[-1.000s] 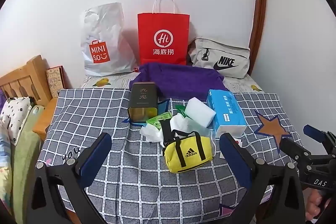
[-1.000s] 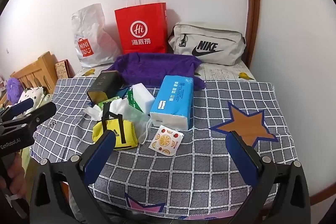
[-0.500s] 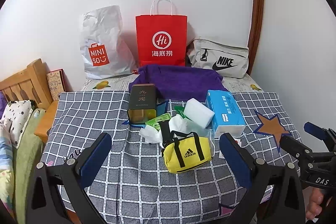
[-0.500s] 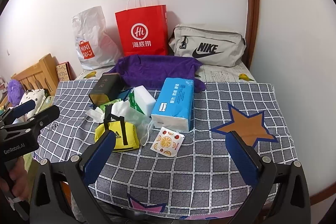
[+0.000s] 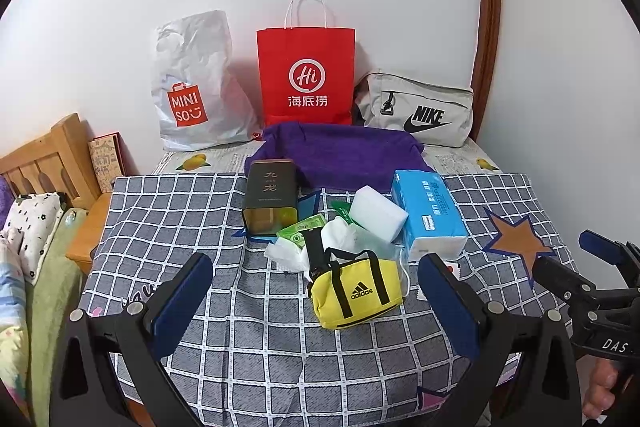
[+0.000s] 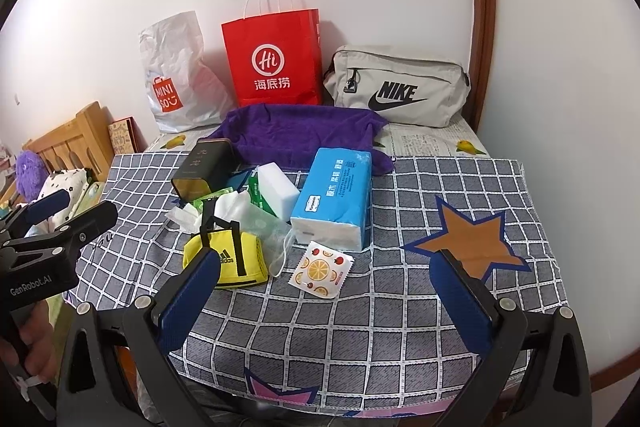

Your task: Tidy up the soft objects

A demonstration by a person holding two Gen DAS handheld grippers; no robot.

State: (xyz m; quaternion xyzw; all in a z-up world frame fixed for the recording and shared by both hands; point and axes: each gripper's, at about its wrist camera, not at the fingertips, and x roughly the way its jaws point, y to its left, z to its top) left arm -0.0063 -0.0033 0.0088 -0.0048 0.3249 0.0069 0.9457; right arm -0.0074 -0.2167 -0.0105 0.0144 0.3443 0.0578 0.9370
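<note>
A heap of small items lies mid-table on the checked cloth [image 5: 192, 227]: a yellow Adidas pouch [image 5: 357, 291] [image 6: 234, 259], crumpled white tissues [image 5: 292, 253], a white sponge block [image 5: 378, 213] [image 6: 278, 189], a blue tissue pack [image 5: 428, 213] [image 6: 334, 199], a dark tin [image 5: 272, 195] and a fruit-print sachet [image 6: 320, 269]. A purple towel [image 5: 340, 153] [image 6: 304, 133] lies behind them. My left gripper [image 5: 316, 301] is open, hovering near the table's front edge with the pouch between its fingers' line of sight. My right gripper [image 6: 326, 297] is open too, above the front of the cloth, empty.
Against the wall stand a white Miniso bag [image 5: 192, 87], a red paper bag [image 5: 306, 75] and a grey Nike bag [image 5: 416, 111]. A wooden bed headboard [image 5: 44, 163] and bedding sit left of the table. The white wall and brown door frame [image 5: 486, 27] close the right side.
Both grippers have drifted slightly, so the scene sits a little lower in each view. Nothing on the table has moved, and both grippers stay open.
</note>
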